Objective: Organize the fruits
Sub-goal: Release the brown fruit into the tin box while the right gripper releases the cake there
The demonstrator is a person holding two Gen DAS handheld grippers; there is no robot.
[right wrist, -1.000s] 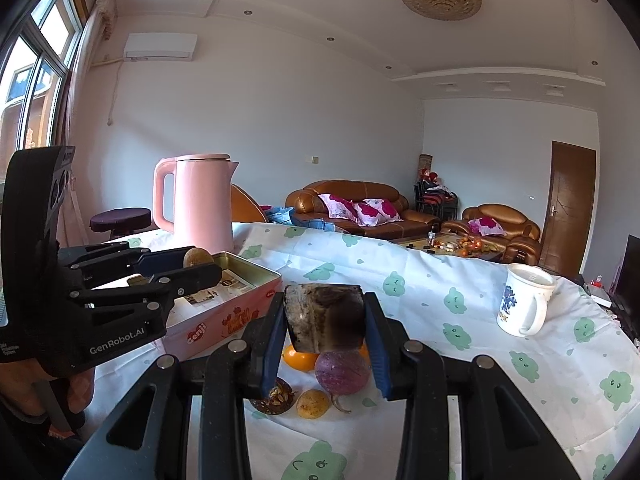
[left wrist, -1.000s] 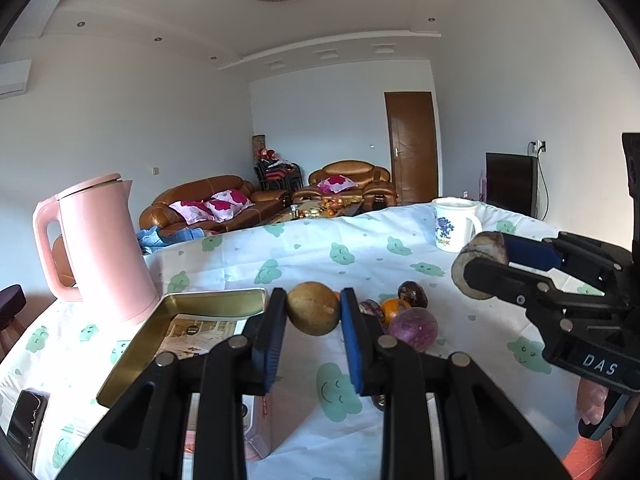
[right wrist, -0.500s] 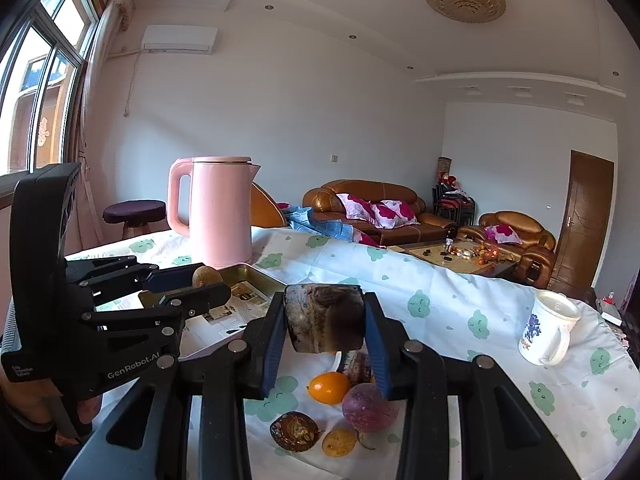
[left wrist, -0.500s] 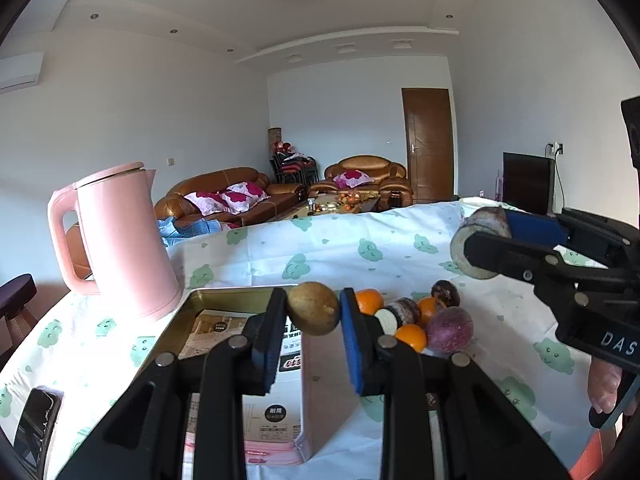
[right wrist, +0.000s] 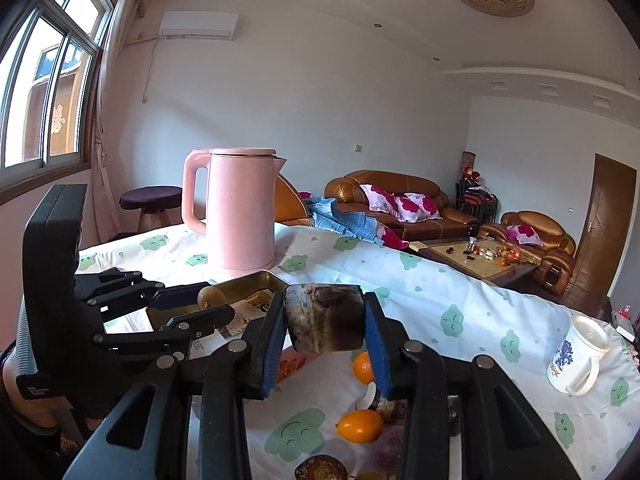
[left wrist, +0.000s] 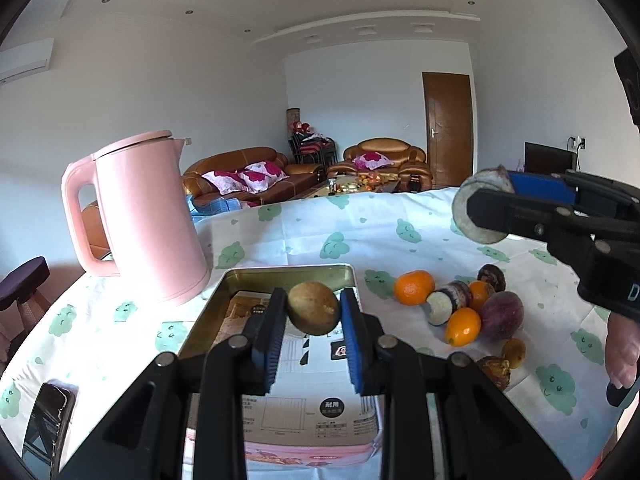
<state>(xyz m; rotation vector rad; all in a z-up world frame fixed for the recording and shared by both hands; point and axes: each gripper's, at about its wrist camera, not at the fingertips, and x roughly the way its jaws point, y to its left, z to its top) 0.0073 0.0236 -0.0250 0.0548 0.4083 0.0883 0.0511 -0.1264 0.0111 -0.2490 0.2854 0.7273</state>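
Note:
My left gripper is shut on a brown kiwi-like fruit and holds it above the open gold tin box. My right gripper is shut on a dark cut fruit chunk, held in the air to the right of the box; it also shows in the left wrist view. On the tablecloth right of the box lie an orange, small orange kumquats, a purple passion fruit and other small fruits.
A pink kettle stands left of and behind the box. A white mug stands at the far right. A dark phone lies at the near left edge of the table. Sofas stand beyond the table.
Both grippers have moved left toward the tin box with their fruits held. The left one now hangs over the box; the loose fruits have slid right in view.

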